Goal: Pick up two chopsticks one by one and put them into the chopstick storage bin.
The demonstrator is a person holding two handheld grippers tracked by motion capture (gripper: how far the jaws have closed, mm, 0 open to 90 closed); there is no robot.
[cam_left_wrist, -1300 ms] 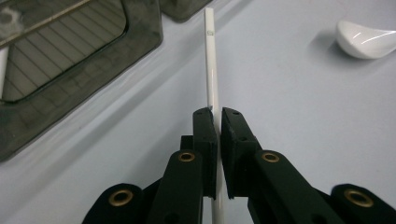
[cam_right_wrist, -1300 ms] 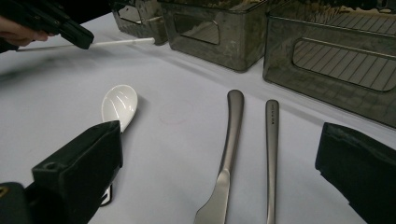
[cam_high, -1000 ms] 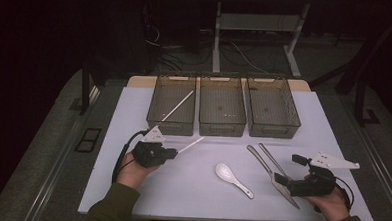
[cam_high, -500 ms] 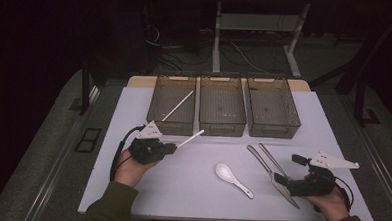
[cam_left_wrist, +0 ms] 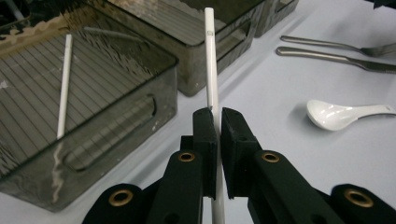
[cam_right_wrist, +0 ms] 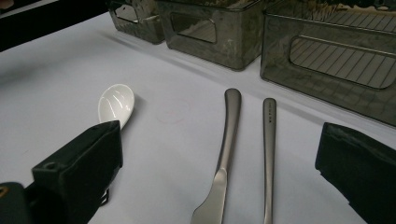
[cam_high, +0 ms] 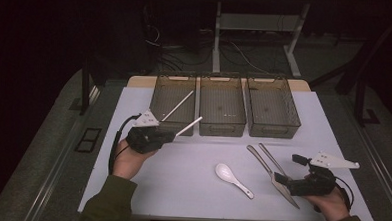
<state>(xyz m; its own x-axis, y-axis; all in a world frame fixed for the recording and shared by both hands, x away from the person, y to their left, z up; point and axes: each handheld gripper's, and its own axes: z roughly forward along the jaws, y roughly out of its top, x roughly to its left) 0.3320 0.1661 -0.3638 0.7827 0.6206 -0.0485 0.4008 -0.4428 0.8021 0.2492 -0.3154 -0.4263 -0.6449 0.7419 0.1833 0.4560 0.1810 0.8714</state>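
Left gripper (cam_left_wrist: pixel 215 122) clamps a white chopstick (cam_left_wrist: pixel 210 56) between its closed jaws, the stick pointing ahead past the near corner of the left bin (cam_left_wrist: pixel 116 84), where a second chopstick (cam_left_wrist: pixel 64 84) lies. Right gripper (cam_right_wrist: pixel 219 154) rests wide open, empty, over a knife (cam_right_wrist: pixel 224 154) and fork handle (cam_right_wrist: pixel 268 149), white soup spoon (cam_right_wrist: pixel 114 102) just beyond one jaw

Three bins (cam_high: pixel 223 109) block the worktop's (cam_high: pixel 181 175) upper edge in the high view; spoon (cam_high: pixel 234 179), knife (cam_high: pixel 273 175) and fork (cam_high: pixel 273 159) obstruct lower right, lower centre-left remains passable.
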